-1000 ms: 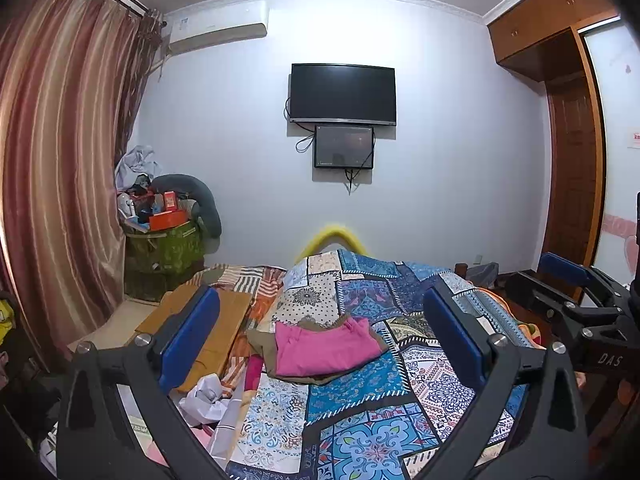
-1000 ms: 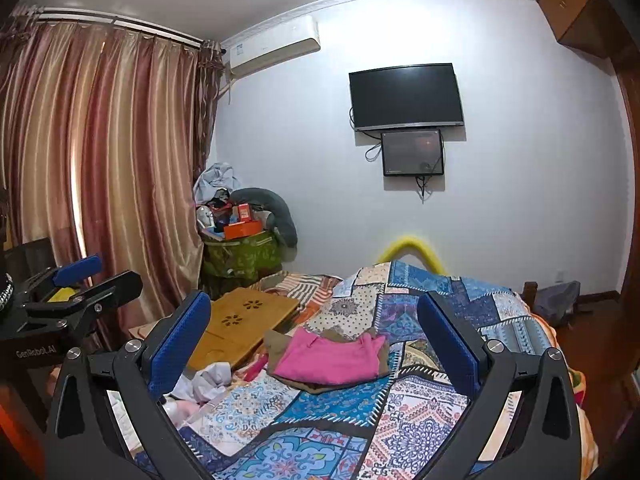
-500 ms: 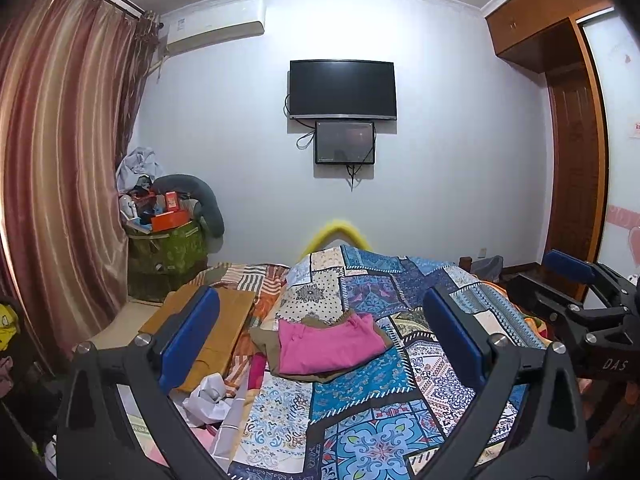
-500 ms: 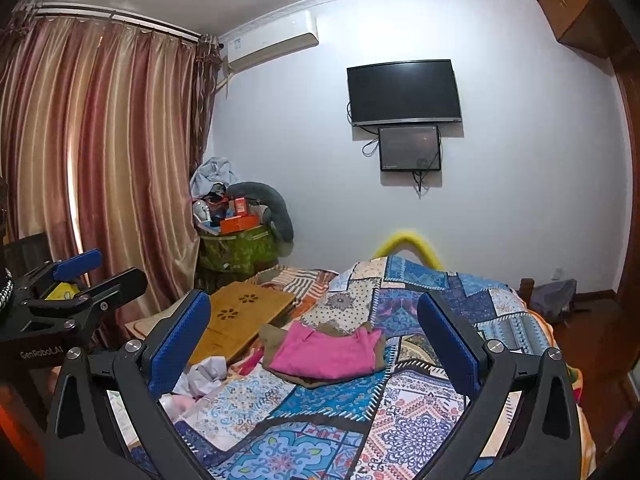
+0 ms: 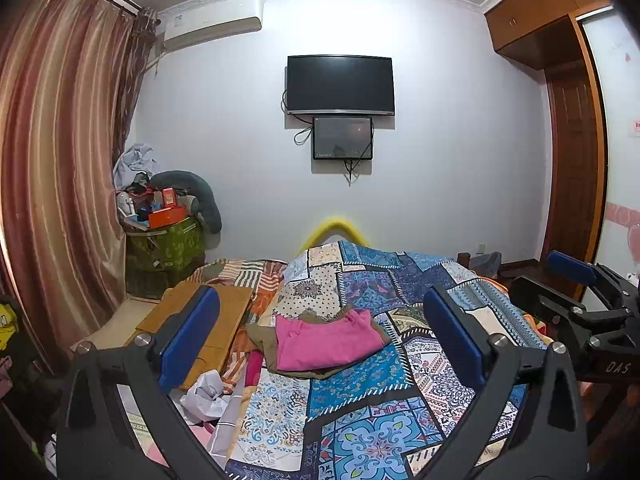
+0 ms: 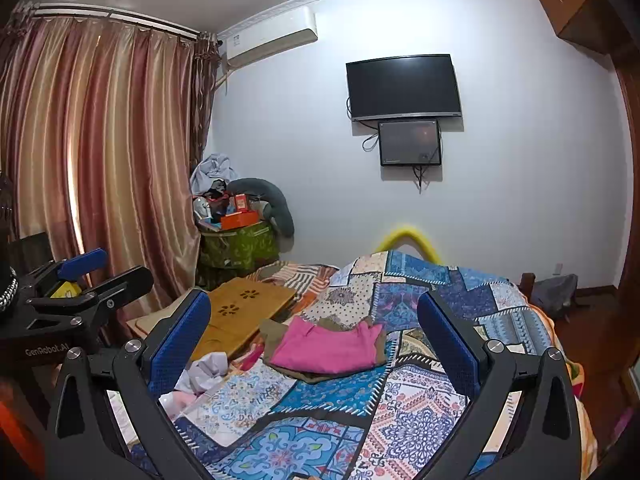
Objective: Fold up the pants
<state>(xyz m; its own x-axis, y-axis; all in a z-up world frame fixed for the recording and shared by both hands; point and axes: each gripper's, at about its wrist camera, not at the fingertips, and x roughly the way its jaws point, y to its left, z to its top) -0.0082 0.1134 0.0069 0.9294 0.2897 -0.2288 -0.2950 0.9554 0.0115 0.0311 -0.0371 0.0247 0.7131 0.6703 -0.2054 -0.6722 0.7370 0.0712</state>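
Both tongs released, nothing between the pads. Left tongs (image 5: 320, 340) and right tongs (image 6: 314, 340) hang side by side above the near end of the bed (image 5: 360, 432), aimed level down its length; each shows at the edge of the other's view.

Landmark: pink garment (image 5: 326, 344), (image 6: 328, 346), lying on the patchwork quilt (image 6: 400, 412).
- Under it, an olive-brown garment (image 5: 260, 332), edges sticking out on all sides. One of the two is likely the pants; can't tell which.
- The pile already looks roughly folded, a flat rectangle, not spread out.
- Left of it: wooden lap tray (image 6: 240, 312) and crumpled white paper (image 5: 204, 396) at the bed's edge.
- Beyond it: yellow arch (image 5: 336, 228) at the far end of the bed, TV (image 5: 340, 84) on the wall above.
- Far left of it: green bin (image 5: 164, 248) piled with clutter, curtain (image 5: 60, 180).

Change over the last second: small. Both cameras pitched slightly, so the pile sits a touch lower between the pads. No visible closing-in on the cloth, tongs open the whole time, pile undisturbed.

Read: either pre-grasp hover or finished and backed off. Nothing held, tongs well short of the pile. If folding remains, next is a reach forward and down to the pile's near edge. The stacked layers risk being pinched together.
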